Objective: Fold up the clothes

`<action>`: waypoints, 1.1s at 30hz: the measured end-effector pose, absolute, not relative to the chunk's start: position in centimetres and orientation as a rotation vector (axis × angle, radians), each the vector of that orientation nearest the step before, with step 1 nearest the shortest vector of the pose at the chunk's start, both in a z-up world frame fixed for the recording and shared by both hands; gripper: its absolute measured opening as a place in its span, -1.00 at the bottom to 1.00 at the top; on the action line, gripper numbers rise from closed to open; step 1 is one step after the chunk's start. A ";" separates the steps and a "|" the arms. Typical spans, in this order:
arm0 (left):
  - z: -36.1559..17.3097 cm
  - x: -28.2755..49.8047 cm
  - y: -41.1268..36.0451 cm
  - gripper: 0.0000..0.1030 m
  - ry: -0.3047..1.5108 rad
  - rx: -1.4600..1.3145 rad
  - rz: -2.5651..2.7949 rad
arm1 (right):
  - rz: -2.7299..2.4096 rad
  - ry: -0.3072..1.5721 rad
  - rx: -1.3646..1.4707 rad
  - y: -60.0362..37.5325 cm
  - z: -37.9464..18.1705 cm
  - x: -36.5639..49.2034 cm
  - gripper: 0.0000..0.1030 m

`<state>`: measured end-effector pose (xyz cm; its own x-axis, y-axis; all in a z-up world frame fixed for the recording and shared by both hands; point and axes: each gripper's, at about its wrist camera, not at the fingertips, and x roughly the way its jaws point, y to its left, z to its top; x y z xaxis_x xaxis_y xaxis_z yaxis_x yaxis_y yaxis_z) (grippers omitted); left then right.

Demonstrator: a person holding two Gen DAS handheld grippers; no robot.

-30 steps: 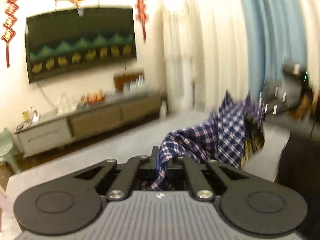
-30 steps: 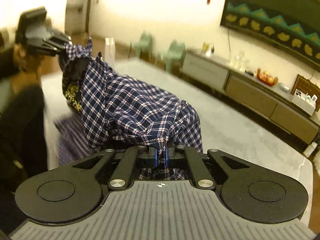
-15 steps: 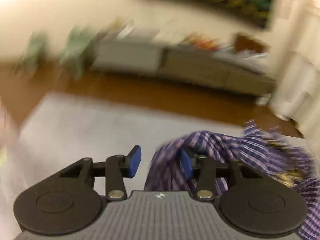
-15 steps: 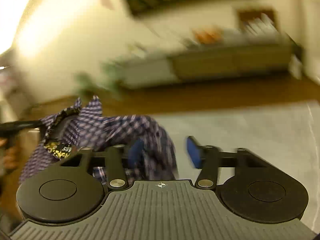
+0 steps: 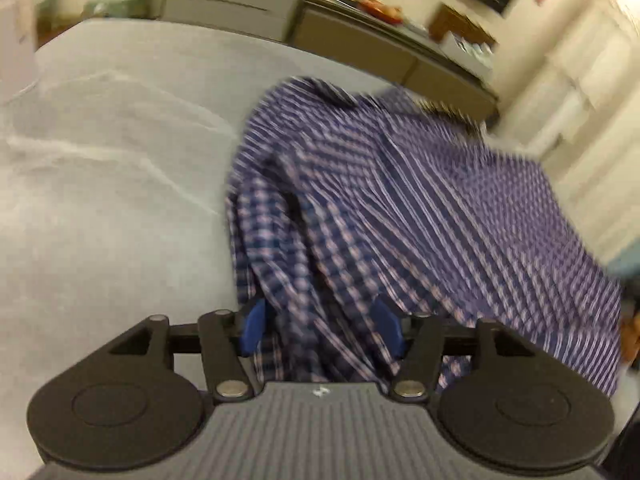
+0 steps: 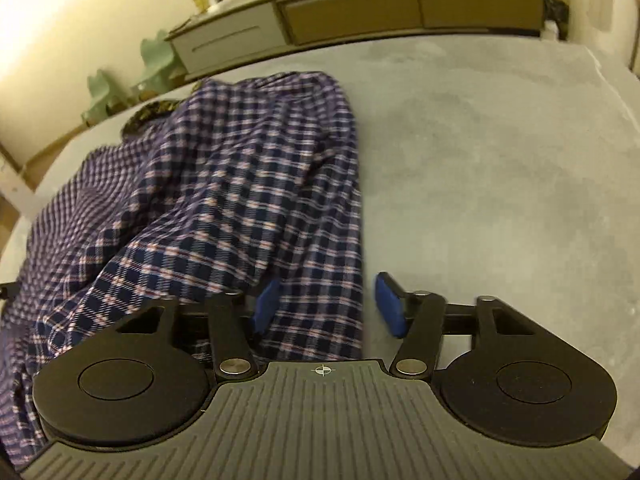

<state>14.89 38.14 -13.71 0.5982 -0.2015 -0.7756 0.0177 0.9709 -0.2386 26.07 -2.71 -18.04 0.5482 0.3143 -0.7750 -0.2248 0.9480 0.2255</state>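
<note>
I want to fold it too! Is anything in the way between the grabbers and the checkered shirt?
Nothing visible is. The plaid shirt lies bunched on the grey surface, and its cloth already runs between the open blue pads of both the left gripper and the right gripper. No other object sits near it.

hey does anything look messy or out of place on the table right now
Yes. The plaid shirt lies bunched and rumpled on the grey table cover, not flat or folded. Both the left gripper and right gripper have open jaws, with cloth lying loose between them.
</note>
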 end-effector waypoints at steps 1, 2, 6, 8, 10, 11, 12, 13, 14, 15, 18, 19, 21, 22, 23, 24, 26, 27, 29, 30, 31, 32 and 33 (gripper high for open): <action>-13.8 15.2 37.6 -0.65 0.917 -0.164 -0.096 | 0.331 0.943 0.103 -2.4 -18.3 26.3 -0.60; -13.8 15.6 37.1 -0.92 0.912 -0.113 -0.062 | 0.342 0.944 0.107 -2.2 -18.4 26.4 -0.78; -11.3 15.7 41.2 -0.94 0.819 -0.124 0.139 | 0.321 0.850 0.046 -2.8 -15.7 23.8 -0.99; -8.6 15.6 44.5 -0.93 0.736 -0.185 0.223 | 0.260 0.739 0.004 -3.9 -13.0 22.1 -0.99; -7.2 15.7 46.5 -0.89 0.726 -0.210 0.278 | 0.192 0.607 -0.020 -5.0 -10.7 20.3 -1.00; -7.1 15.7 46.6 -0.88 0.740 -0.195 0.299 | 0.174 0.572 0.007 -5.7 -10.1 19.5 -0.96; -7.2 15.4 46.0 -0.86 0.753 -0.168 0.296 | 0.158 0.553 0.047 -6.4 -9.8 18.9 -0.76; -7.3 15.0 45.2 -0.74 0.764 -0.140 0.289 | 0.155 0.554 0.086 -6.9 -10.0 18.6 -0.64; -7.5 14.0 43.9 -0.65 0.768 -0.105 0.266 | 0.167 0.582 0.117 -7.3 -10.6 18.5 -0.40; -7.8 13.2 42.5 -0.45 0.763 -0.076 0.248 | 0.185 0.621 0.129 -7.3 -11.3 18.4 -0.09; -8.9 11.6 38.7 -0.16 0.737 -0.028 0.203 | 0.244 0.747 0.119 -6.0 -13.8 18.6 -0.02; -9.1 11.2 37.9 -0.16 0.730 -0.025 0.192 | 0.258 0.777 0.095 -5.1 -14.5 18.9 -0.02; -9.6 11.4 36.4 -0.16 0.715 -0.033 0.178 | 0.275 0.822 0.038 -3.6 -15.8 19.2 -0.02; -9.7 11.4 35.7 -0.16 0.705 -0.047 0.152 | 0.283 0.842 0.017 -3.0 -16.5 19.2 -0.04; -9.6 11.1 35.0 -0.16 0.702 -0.065 0.114 | 0.292 0.858 0.003 -2.4 -17.1 19.1 -0.10; -9.5 10.8 34.4 -0.16 0.699 -0.082 0.075 | 0.303 0.873 -0.006 -2.0 -17.4 19.1 -0.21; -9.6 10.7 32.7 -0.15 0.701 -0.109 -0.024 | 0.324 0.898 -0.019 -1.4 -18.1 18.9 -0.62; -9.7 10.7 32.0 -0.13 0.704 -0.118 -0.066 | 0.329 0.899 -0.035 -1.1 -18.2 18.9 -0.75; -10.6 11.1 30.3 -0.10 0.727 -0.105 -0.117 | 0.311 0.871 -0.091 -0.7 -17.7 18.4 -0.94; -11.3 11.3 29.9 -0.10 0.749 -0.090 -0.110 | 0.278 0.838 -0.130 -0.8 -17.0 18.0 -1.00; -12.1 11.6 29.5 -0.10 0.772 -0.073 -0.101 | 0.215 0.787 -0.193 -1.0 -16.1 17.5 -1.00; -12.8 11.8 29.7 -0.10 0.797 -0.069 -0.082 | 0.129 0.722 -0.274 -1.4 -15.1 17.1 -1.00; -13.5 12.1 30.0 -0.10 0.823 -0.067 -0.063 | 0.037 0.659 -0.342 -2.0 -13.9 16.9 -1.00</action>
<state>12.08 30.02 -13.51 0.6782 -0.0817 -0.7303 0.0298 0.9960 -0.0838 16.90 -1.97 -13.95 0.7920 -0.0737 -0.6061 -0.1412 0.9436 -0.2993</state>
